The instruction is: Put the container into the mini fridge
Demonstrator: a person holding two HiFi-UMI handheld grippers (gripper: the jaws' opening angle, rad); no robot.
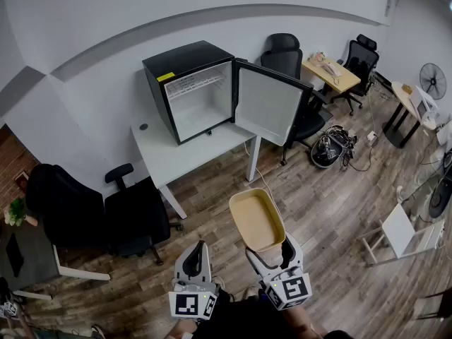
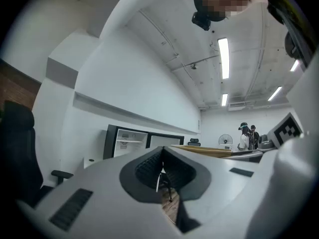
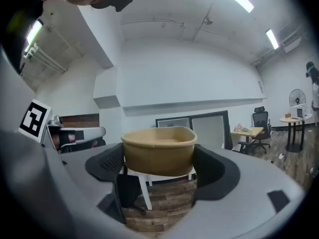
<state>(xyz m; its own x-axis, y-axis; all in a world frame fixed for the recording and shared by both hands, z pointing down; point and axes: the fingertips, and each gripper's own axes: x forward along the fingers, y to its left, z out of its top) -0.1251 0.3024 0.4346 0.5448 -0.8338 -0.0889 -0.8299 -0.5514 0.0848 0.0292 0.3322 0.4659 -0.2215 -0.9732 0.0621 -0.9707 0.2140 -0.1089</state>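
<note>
A tan open-topped container (image 1: pixel 258 219) is held out in front of me, and my right gripper (image 1: pixel 268 249) is shut on its near end. In the right gripper view the container (image 3: pixel 158 151) sits wedged between both dark pads, upright and empty. My left gripper (image 1: pixel 195 258) hangs beside it at the lower left, jaws closed together with nothing in them; in its own view the pads (image 2: pixel 152 171) meet at a thin seam. The black mini fridge (image 1: pixel 189 90) stands on a white table (image 1: pixel 169 159) ahead, its door (image 1: pixel 270 103) swung wide open to the right, the white inside bare.
Black office chairs (image 1: pixel 134 217) stand left of the table on the wood floor. More chairs, a wooden desk (image 1: pixel 332 73), a fan (image 1: pixel 432 81) and a tangle of cables (image 1: pixel 330 147) fill the back right. A white stool (image 1: pixel 402 235) stands at the right.
</note>
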